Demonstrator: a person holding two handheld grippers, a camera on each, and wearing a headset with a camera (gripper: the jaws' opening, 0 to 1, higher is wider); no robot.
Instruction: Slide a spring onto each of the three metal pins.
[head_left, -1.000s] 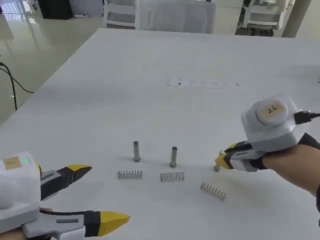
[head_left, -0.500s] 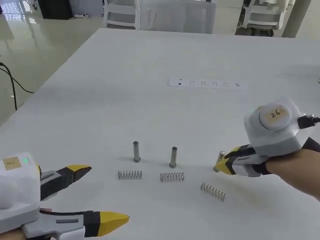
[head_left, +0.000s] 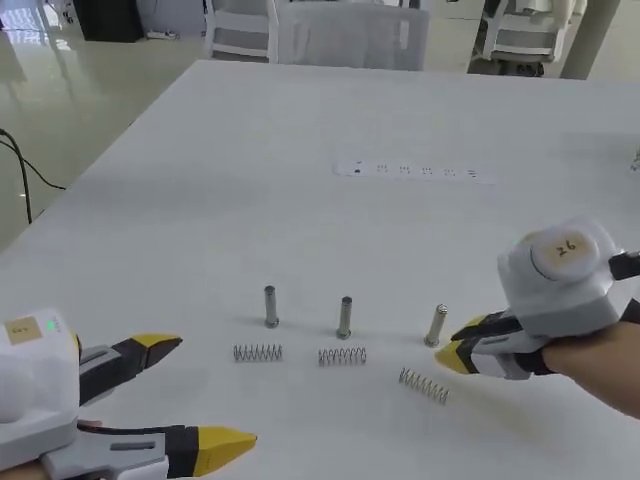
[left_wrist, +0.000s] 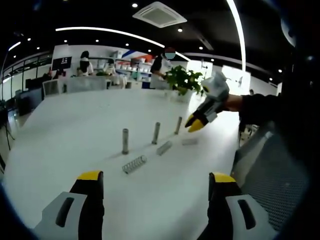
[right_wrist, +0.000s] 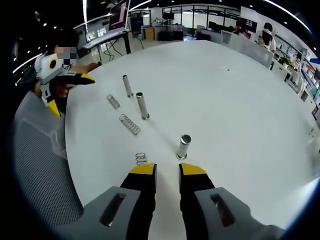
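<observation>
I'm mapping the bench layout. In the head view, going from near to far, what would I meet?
Left claw → three springs lying flat → three standing pins → white power strip → chairs. The right claw sits about level with the pins, so I leave it out.

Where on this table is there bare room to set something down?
Bare: the table between the power strip and the pins, and left of the pins. Crowded: pins, springs and the right hand-held gripper near the front.

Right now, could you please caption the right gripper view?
Right gripper, barely open, facing an upright pin beside a loose spring.
</observation>
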